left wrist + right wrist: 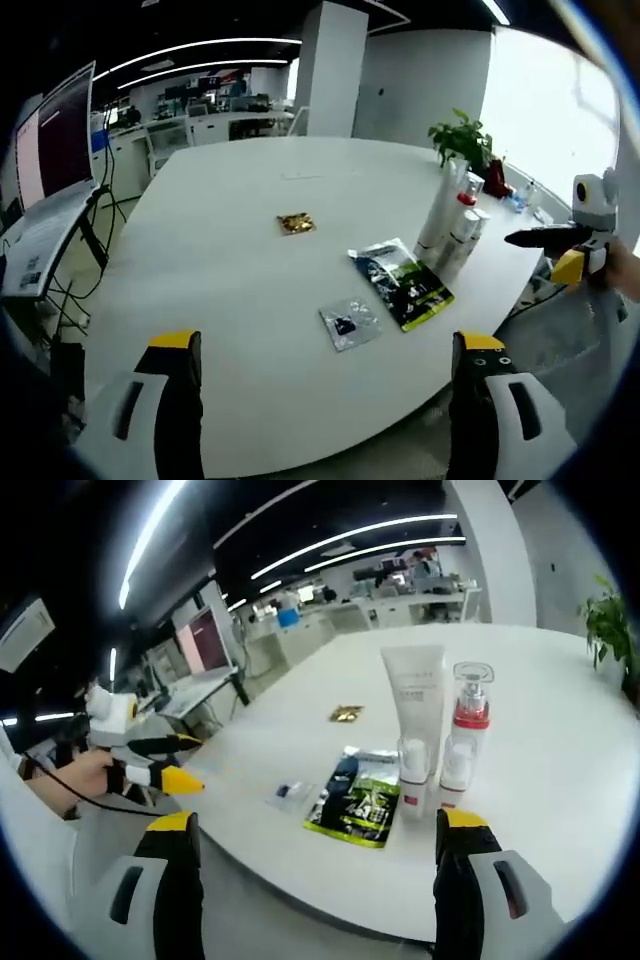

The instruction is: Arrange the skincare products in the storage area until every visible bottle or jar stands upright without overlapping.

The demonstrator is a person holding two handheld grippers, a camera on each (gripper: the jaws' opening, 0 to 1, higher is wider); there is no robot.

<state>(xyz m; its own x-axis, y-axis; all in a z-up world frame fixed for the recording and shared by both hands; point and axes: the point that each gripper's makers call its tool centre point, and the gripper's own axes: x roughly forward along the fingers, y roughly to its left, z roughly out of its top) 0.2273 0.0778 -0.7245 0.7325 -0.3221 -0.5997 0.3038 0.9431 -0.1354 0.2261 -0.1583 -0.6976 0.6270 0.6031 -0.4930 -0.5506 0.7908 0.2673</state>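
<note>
Several skincare products stand upright in a tight group near the table edge: a tall white tube (415,705) (441,208), a clear pump bottle with a red band (470,712) (465,218), and two small white bottles (412,775) (458,768) in front of them. My right gripper (320,880) hovers open just off the table edge, facing them with nothing between its jaws; in the left gripper view it (552,250) comes in from the right. My left gripper (328,400) is open and empty off the table's near edge, far from the bottles, and appears again (178,762) held in a hand.
On the white table (230,300) lie a green-and-black sachet (402,282) (358,800), a small clear sachet (350,323) (292,795) and a gold packet (295,223) (346,713). A potted plant (462,140) stands behind the bottles. Desks and monitors (50,150) line the far side.
</note>
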